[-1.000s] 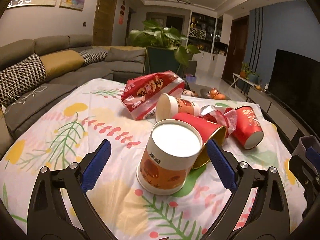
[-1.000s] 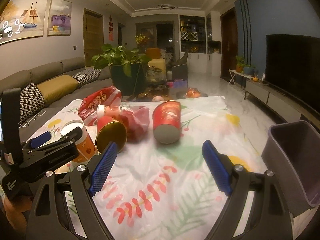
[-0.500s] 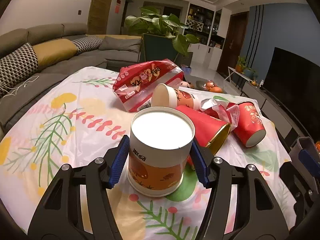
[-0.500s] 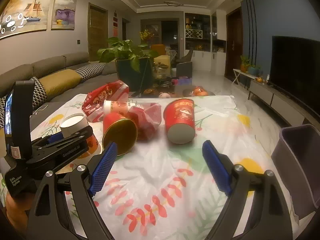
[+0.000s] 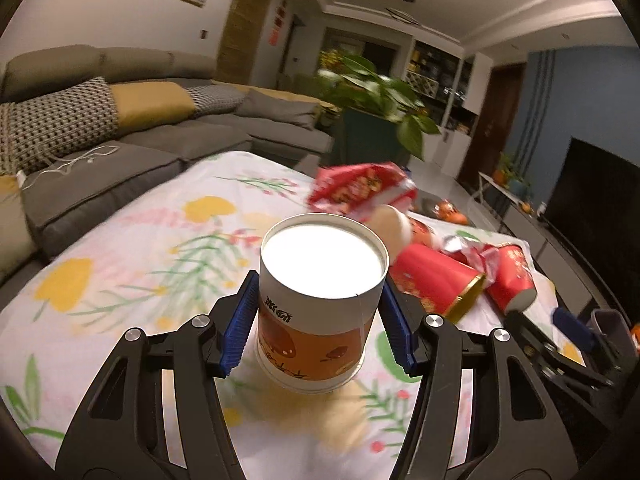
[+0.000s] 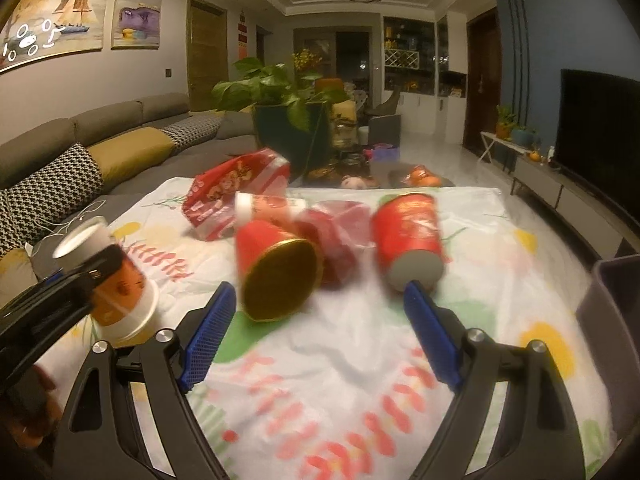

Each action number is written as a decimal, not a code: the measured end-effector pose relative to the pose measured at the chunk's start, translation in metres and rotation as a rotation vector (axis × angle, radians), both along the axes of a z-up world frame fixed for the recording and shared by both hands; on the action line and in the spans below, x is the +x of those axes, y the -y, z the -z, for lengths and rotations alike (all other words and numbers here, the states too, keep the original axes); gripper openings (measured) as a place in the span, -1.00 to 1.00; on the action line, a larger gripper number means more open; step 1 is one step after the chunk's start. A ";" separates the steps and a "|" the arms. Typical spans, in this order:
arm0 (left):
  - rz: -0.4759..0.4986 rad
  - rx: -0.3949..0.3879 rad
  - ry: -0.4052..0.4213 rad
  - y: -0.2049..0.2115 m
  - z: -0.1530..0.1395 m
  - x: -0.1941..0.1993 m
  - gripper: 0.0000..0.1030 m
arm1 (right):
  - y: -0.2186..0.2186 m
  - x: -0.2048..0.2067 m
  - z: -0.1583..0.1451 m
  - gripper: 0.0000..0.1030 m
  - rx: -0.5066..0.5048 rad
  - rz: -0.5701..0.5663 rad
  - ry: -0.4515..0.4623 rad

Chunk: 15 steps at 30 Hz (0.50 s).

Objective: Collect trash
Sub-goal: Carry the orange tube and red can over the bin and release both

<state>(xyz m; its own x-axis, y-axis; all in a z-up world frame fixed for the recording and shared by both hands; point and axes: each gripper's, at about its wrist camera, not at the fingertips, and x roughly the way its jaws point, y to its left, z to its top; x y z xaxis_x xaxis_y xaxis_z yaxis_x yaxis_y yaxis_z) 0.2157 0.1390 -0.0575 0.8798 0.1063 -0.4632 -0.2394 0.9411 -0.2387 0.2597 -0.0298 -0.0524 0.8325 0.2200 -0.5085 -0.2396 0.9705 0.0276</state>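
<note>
My left gripper [image 5: 320, 324] is shut on an upside-down orange-and-white paper cup [image 5: 320, 300] and holds it tilted just above the flowered cloth [image 5: 132, 264]; the cup also shows in the right wrist view [image 6: 116, 280]. My right gripper [image 6: 320, 328] is open and empty, close in front of a fallen red cup with a gold rim [image 6: 276, 272]. Another red cup [image 6: 408, 240], a crumpled red wrapper [image 6: 344, 236], a lying white-and-red cup [image 6: 268, 208] and a red snack bag [image 6: 232, 192] lie behind it.
A dark grey bin [image 6: 612, 312] stands at the table's right edge. A grey sofa [image 6: 100, 152] runs along the left. A potted plant [image 6: 288, 120] stands behind the table. A TV [image 6: 600, 128] is on the right wall.
My left gripper closed on the orange-and-white cup and lifted it off the cloth, tilting it. My right gripper moved forward toward the gold-rimmed red cup.
</note>
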 end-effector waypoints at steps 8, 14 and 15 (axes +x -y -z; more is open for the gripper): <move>-0.020 0.023 0.024 -0.012 -0.005 -0.016 0.11 | -0.025 0.036 0.020 0.27 0.045 0.019 -0.092; -0.010 0.012 0.017 -0.014 0.001 -0.015 0.12 | -0.038 0.048 0.026 -0.09 0.069 -0.005 -0.130; -0.008 0.011 0.016 -0.013 0.002 -0.015 0.12 | -0.040 0.049 0.028 -0.25 0.070 -0.008 -0.138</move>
<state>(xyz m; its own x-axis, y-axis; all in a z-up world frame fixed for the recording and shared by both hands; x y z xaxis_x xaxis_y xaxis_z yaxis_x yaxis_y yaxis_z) 0.2004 0.1520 -0.0592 0.8865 0.1182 -0.4475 -0.2430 0.9417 -0.2326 0.3089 0.0099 -0.0799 0.7539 0.2652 -0.6011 -0.2367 0.9631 0.1281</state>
